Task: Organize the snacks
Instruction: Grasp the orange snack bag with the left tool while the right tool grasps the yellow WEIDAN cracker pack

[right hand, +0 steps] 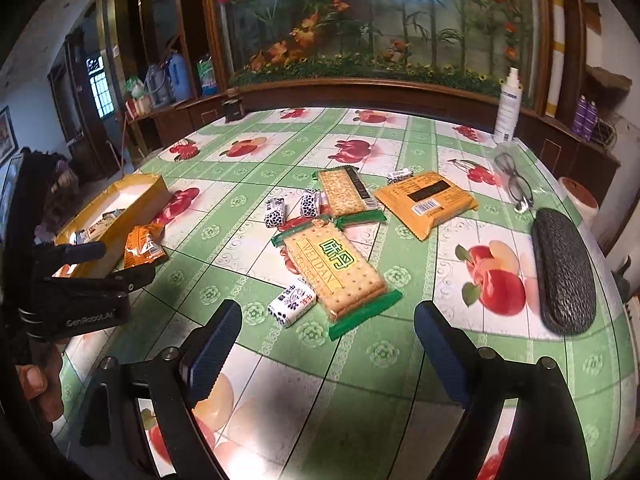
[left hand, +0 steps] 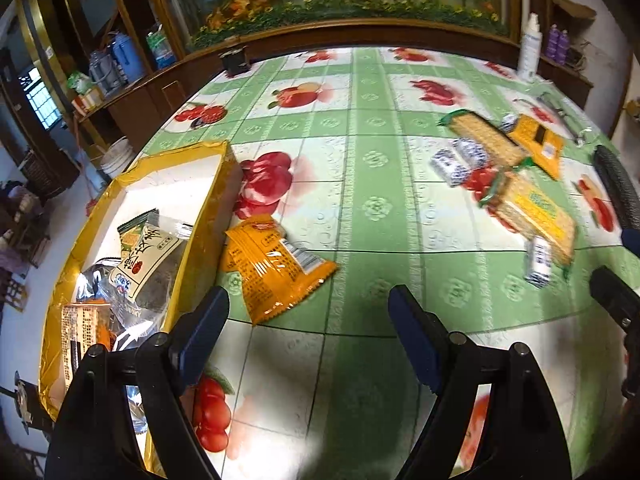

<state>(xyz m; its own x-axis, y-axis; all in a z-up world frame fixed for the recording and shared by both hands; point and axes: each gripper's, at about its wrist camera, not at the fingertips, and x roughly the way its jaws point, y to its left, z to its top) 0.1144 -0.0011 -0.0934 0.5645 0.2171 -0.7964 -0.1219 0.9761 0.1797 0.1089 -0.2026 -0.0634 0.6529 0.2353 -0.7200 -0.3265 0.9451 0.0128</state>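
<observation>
Green-checked oilcloth with fruit prints covers the bench (right hand: 360, 360); a flower mural (right hand: 360, 20) stands behind. Cracker packs (right hand: 340, 276) and small sweets lie mid-bench, an orange packet (left hand: 272, 264) touching the yellow box (left hand: 200, 240). Left claw (left hand: 308, 320) and right claw (right hand: 328, 336) gape, empty.

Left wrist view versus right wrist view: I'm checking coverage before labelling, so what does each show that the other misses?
Only the left wrist view looks down into the yellow box, showing several packets inside.

Only the right wrist view shows the glasses, the whole black case, and the left claw from the side with a hand below it.

Both show the orange packet beside the box, the cracker packs, the small wrapped candies, the white bottle and the fruit-print tablecloth.
</observation>
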